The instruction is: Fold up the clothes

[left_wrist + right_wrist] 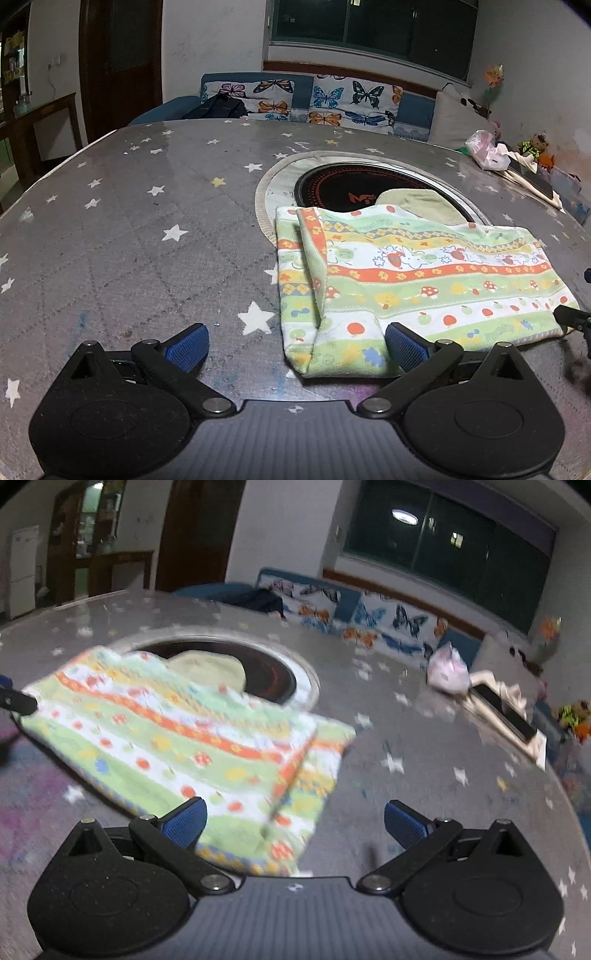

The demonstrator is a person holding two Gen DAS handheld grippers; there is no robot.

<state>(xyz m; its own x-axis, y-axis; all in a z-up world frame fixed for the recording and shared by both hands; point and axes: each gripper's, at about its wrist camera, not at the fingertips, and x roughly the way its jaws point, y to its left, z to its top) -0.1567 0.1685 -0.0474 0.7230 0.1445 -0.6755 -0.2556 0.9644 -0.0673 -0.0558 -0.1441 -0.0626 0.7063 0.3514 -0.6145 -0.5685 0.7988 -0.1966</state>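
Note:
A patterned cloth (413,280) with green, orange and white stripes, mushrooms and apples lies flat on the grey star-printed table (129,229). Its left edge is folded over in a narrow flap. My left gripper (295,349) is open, blue pads apart, with the cloth's near left corner between them. In the right wrist view the same cloth (177,738) looks blurred, and my right gripper (295,827) is open over its near right corner. The other gripper's black tip shows at the right edge (572,319) and at the left edge (16,701).
A round black cooktop (369,188) is set into the table behind the cloth, with a pale green cloth (413,206) partly on it. A pink plastic bag (484,147) and a flat box (506,716) sit at the far right. A butterfly-print sofa (325,99) stands behind.

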